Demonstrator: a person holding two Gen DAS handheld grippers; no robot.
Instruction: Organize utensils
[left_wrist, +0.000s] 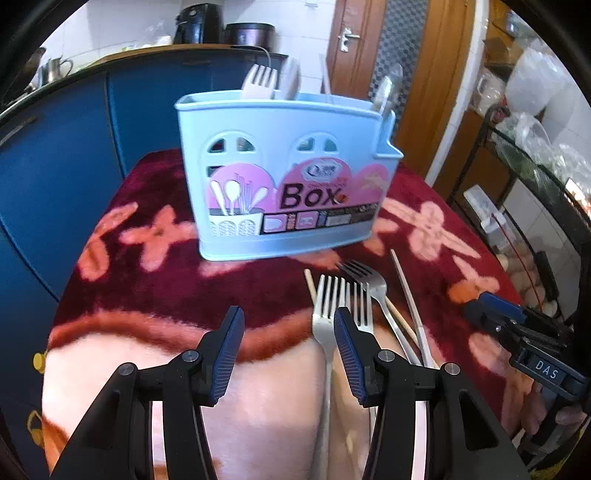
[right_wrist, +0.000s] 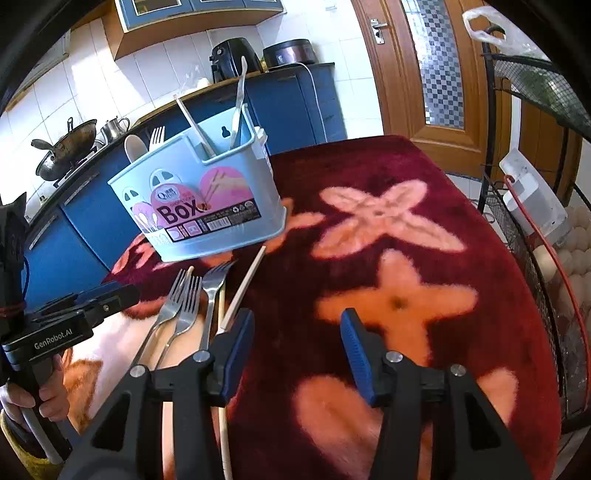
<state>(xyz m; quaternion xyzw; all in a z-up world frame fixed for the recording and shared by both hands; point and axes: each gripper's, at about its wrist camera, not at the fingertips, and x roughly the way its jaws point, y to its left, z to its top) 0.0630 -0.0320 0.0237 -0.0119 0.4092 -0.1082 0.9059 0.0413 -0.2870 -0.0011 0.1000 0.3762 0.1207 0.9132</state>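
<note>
Black, blue-padded left gripper (left_wrist: 289, 332) and right gripper (right_wrist: 297, 334) nearest, both part open, empty, above red floral tabletop (right_wrist: 369, 177). Just beyond: three steel forks (left_wrist: 325, 306) and pale chopsticks (left_wrist: 408, 299) lying loose together. Farther back: upright light-blue utensil box (left_wrist: 288, 170), already holding several utensils.

Desk (right_wrist: 424, 177) under a red flowered blanket
Blue utensil box (left_wrist: 288, 177) at 12 o'clock; forks (left_wrist: 343, 295) and chopsticks (left_wrist: 406, 291) lie loose before it.
</note>
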